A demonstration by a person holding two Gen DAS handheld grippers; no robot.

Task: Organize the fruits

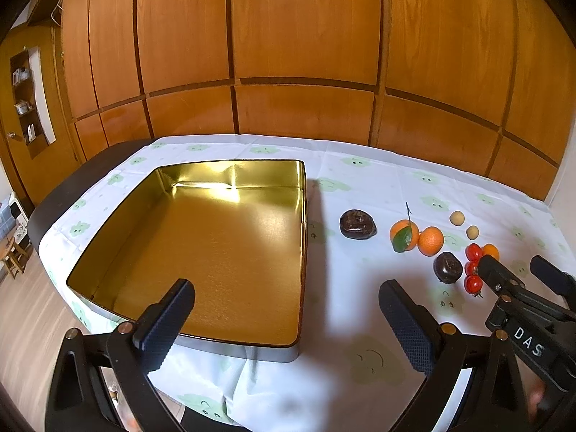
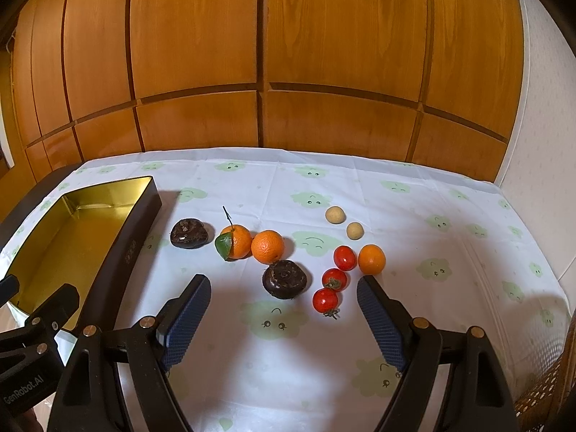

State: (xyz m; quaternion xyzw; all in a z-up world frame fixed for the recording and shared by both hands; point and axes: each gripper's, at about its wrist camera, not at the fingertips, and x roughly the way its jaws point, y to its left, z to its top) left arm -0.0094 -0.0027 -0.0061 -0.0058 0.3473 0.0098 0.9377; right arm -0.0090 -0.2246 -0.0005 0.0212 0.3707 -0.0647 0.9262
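- Nothing is sorted yet, as far as I can judge: the gold tin [image 1: 223,244] stands empty on the left of the bench [image 2: 432,288], and every fruit lies loose on the cloth to its right.
- Left to move: two dark fruits [image 2: 284,279], one near the tin and one further right; two oranges [image 2: 268,246] touching each other, the left one with leaf and stalk; a third, smaller orange [image 2: 372,259] just beside three red tomatoes [image 2: 325,300]; two pale round fruits [image 2: 335,214] behind them.
- The left hand-held gripper [image 1: 288,318] is wide open and holds nothing; it hangs over the tin's near right corner.
- The right hand-held gripper [image 2: 284,311] is likewise spread wide and empty, low over the cloth, with the nearer dark fruit and the tomatoes just ahead between its fingers. It looks set for a first pick.
- The left view shows the whole inside of the tin, bare to the floor; the right view shows only a slanted part of it.
- The right view shows all the fruits unobstructed. In the left view the right hand-held gripper partly covers the tomatoes and the small orange.
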